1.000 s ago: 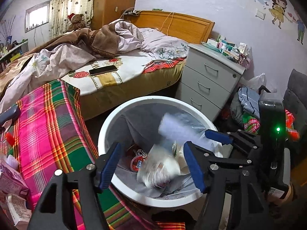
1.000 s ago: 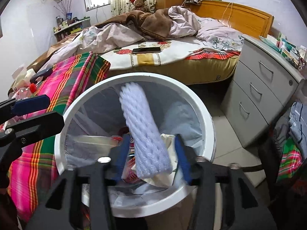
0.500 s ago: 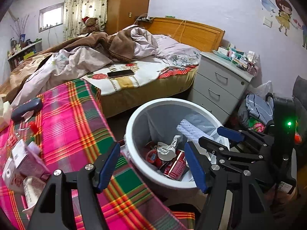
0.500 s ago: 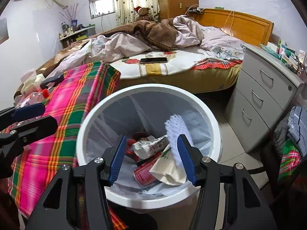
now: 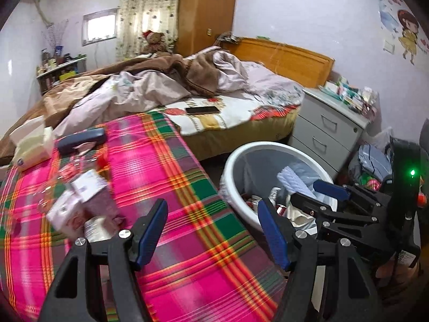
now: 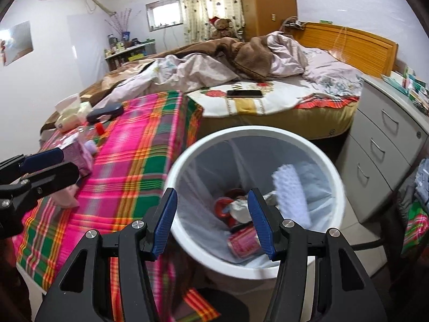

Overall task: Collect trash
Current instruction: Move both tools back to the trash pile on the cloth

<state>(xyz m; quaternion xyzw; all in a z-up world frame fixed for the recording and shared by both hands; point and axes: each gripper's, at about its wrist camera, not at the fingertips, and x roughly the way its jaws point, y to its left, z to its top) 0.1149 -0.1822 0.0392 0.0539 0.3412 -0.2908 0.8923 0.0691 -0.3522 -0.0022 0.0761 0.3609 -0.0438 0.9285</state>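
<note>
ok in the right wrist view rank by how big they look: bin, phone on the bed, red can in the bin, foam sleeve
1. bin
2. foam sleeve
3. and 4. phone and red can: they look about alike, and the can sits much nearer the camera, so no ranking.

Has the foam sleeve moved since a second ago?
Yes. The foam sleeve left the right gripper, now open, and dropped into the bin, leaning on its right wall.

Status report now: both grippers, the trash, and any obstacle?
Left gripper open, empty. Right gripper open, empty. Foam sleeve in white bin. Cartons wait on plaid table; path clear.
</note>
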